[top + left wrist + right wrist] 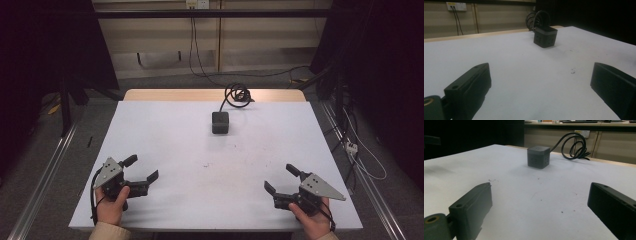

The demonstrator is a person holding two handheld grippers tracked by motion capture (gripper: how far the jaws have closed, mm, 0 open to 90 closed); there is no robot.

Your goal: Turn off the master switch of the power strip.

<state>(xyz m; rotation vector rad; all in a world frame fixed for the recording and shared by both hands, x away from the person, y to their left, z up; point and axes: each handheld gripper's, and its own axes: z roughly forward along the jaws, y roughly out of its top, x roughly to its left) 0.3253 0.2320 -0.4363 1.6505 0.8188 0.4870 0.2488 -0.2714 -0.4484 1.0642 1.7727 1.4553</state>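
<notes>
Table top (165,135): white, with faint dark specks; far edge strip light wood.
Cube (220,122): dark grey, sides patterned with rows of small holes.
Cable (237,94): black, coiled.
Left gripper (141,167) and right gripper (281,178): black jaws, each with a pale grey three-cornered plate.
Sleeve (107,232): beige.
Wall panels (160,35): cream.
Wall socket (197,4): white, with black leads.
Floor (75,150): grey.

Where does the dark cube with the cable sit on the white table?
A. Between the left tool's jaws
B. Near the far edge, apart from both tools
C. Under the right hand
B: the cube stands far up the table, well beyond both open tools.
</notes>
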